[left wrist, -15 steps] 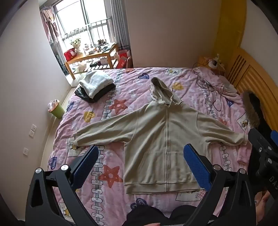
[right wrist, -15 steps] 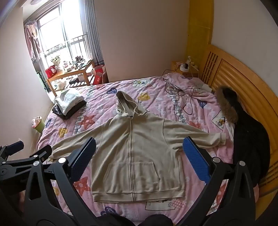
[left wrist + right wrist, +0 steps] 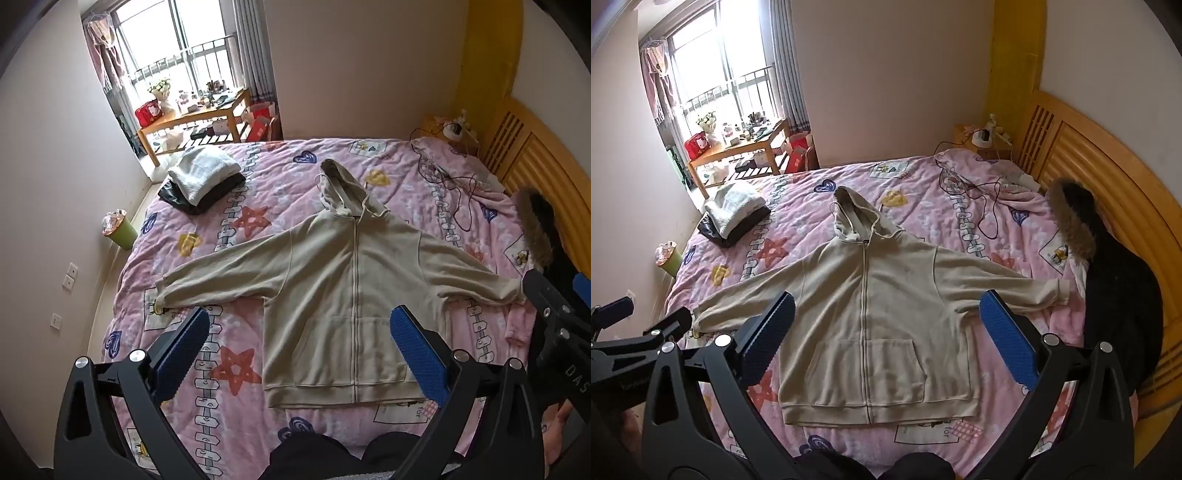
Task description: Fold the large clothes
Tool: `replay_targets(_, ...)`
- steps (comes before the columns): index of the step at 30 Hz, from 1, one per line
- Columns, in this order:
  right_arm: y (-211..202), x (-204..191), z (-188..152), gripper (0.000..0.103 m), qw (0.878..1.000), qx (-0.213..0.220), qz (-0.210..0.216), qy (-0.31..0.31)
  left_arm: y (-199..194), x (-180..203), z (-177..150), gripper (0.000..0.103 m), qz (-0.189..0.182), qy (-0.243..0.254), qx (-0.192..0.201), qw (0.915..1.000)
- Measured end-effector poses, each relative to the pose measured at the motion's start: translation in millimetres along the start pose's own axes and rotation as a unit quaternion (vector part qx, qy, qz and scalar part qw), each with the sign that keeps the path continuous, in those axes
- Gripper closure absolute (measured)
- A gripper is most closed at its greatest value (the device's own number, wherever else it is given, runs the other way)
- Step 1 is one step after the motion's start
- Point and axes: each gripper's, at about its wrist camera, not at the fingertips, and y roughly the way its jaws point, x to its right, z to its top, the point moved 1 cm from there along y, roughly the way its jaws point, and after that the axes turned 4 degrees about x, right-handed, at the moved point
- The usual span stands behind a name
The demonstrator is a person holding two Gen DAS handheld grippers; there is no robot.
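Note:
A beige zip-up hoodie lies flat and face up on the pink patterned bed, sleeves spread out to both sides, hood toward the far wall. My left gripper hovers well above the hoodie's lower half, jaws wide open with nothing between the blue pads. My right gripper hangs high over the hoodie's body in the same way, open and empty. The right gripper's body shows at the right edge of the left wrist view, the left gripper's at the left edge of the right wrist view.
A folded stack of white and black clothes sits at the far left of the bed. A black fur-trimmed coat lies along the wooden headboard. Cables trail near the far right corner. A green bin stands on the floor by the left wall.

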Motion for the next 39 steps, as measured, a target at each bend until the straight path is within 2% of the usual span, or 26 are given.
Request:
replay_targets(21,-2.7,3.6,5.4,0.005,1.000,0.000,0.005,0.003,3.4,-4.5,-1.7,0.008,-0.003,-0.003,0.003,1.0000)
replay_targets(29,-2.5,3.1,7.3,0.005,1.000,-0.001,0.017,0.006,-0.6,-1.6,-5.3,0.008,0.011,-0.017,0.003,0.9998)
replay_targets(39,4.1,45.4,16.5,0.005,0.998,0.004,0.059,0.016,-1.8,12.7,-10.0,0.008,0.030,-0.069,-0.018,0.9970)
